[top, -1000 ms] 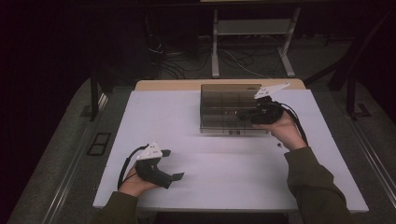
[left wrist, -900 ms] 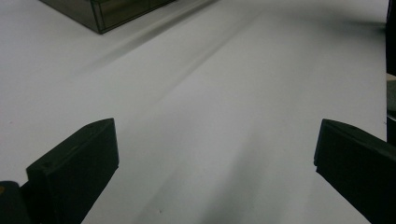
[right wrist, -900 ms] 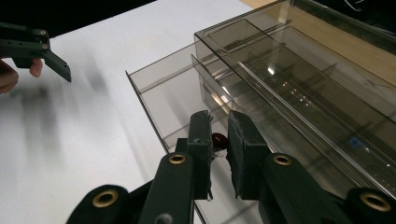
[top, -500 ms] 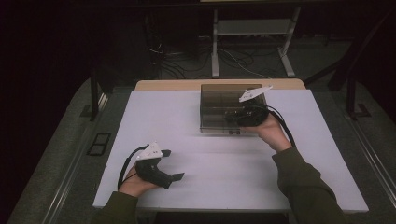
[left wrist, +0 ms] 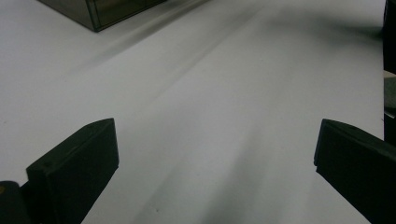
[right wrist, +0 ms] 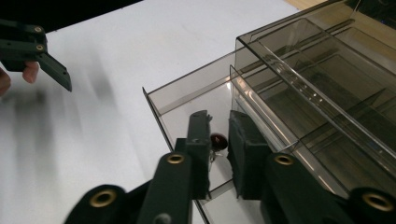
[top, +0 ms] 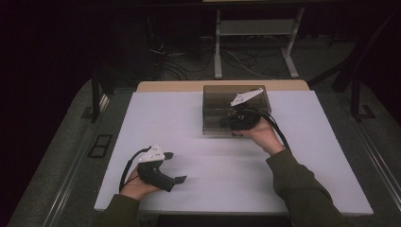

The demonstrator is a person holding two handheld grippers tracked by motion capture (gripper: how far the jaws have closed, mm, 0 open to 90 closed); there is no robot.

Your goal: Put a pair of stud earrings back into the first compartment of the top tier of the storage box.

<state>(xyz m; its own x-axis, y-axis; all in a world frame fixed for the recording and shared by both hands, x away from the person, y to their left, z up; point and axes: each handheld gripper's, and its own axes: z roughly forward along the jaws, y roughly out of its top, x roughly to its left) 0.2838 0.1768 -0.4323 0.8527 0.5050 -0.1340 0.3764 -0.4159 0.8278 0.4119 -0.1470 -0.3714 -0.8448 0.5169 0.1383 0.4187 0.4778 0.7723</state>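
The smoky transparent plastic drawer box (right wrist: 303, 93) at the far right of the table is glossy and smooth, its edges catching bright glints. The white table top (top: 198, 156) looks matt and smooth, with a bare pale wooden strip (top: 189, 86) along its far edge. The right gripper (right wrist: 219, 140) has matt black plastic jaws with brass-coloured metal rivets (right wrist: 175, 158).
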